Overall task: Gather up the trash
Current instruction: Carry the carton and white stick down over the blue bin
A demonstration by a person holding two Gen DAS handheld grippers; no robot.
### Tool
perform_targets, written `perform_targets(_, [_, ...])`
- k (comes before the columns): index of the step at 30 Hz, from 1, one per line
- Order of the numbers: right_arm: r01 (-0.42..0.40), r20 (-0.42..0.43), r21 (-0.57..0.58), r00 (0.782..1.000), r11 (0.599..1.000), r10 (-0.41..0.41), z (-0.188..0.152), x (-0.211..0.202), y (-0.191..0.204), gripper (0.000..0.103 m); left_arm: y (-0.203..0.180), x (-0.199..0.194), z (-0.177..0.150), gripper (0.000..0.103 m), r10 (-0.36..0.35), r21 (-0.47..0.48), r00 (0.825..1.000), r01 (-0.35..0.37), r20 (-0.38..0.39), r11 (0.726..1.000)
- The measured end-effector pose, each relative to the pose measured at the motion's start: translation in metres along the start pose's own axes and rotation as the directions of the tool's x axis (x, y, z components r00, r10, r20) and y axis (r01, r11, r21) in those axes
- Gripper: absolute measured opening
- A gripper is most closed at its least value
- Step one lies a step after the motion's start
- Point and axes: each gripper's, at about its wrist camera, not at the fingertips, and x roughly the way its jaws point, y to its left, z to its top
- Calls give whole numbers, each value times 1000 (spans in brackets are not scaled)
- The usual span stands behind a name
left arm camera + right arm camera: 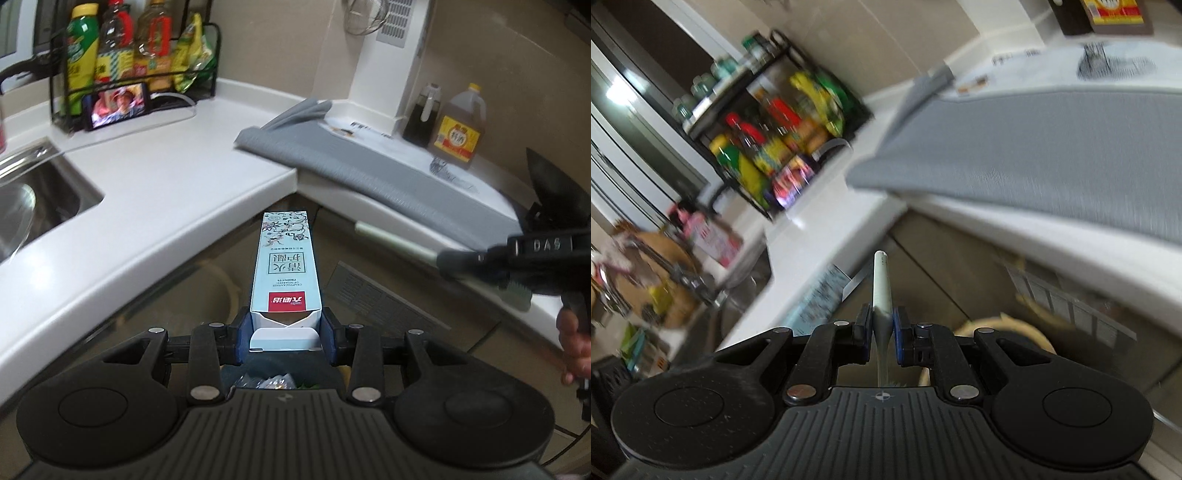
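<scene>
My left gripper [286,332] is shut on a light blue toothpaste box [285,266] with an open end flap, held out in front of the counter corner above a bin with wrappers [266,382] below. My right gripper [881,325] is shut on a pale green toothbrush [881,291] whose handle points forward. In the left wrist view the right gripper [480,262] appears at the right with the toothbrush handle [391,242] sticking out left and its bristles [517,295] behind. The box shows blurred in the right wrist view [816,302].
A white L-shaped counter [166,192] holds a steel sink [40,199], a black rack of bottles [136,62], a phone [118,105], a grey mat [369,177] and oil bottles [458,125]. A round pale bin rim [1015,328] sits below the cabinets.
</scene>
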Motion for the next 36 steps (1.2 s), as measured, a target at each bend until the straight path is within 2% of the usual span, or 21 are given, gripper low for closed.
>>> perform_targets(8, [55,-105,17,993,998,-53,-33,24,-6,13,5,8,-25,42,43,15,998,-43,-44,999])
perform_targets(18, [77,-176,27,982,997,-71,-54,36,-10,13,7,17,-29,42,55,12,994,-54,-90,998])
perform_targets(36, [114,-145,-12,983,993,-115,-46,35,-15,13,-3,33,-18,42,49,58,991,-42,-127,997])
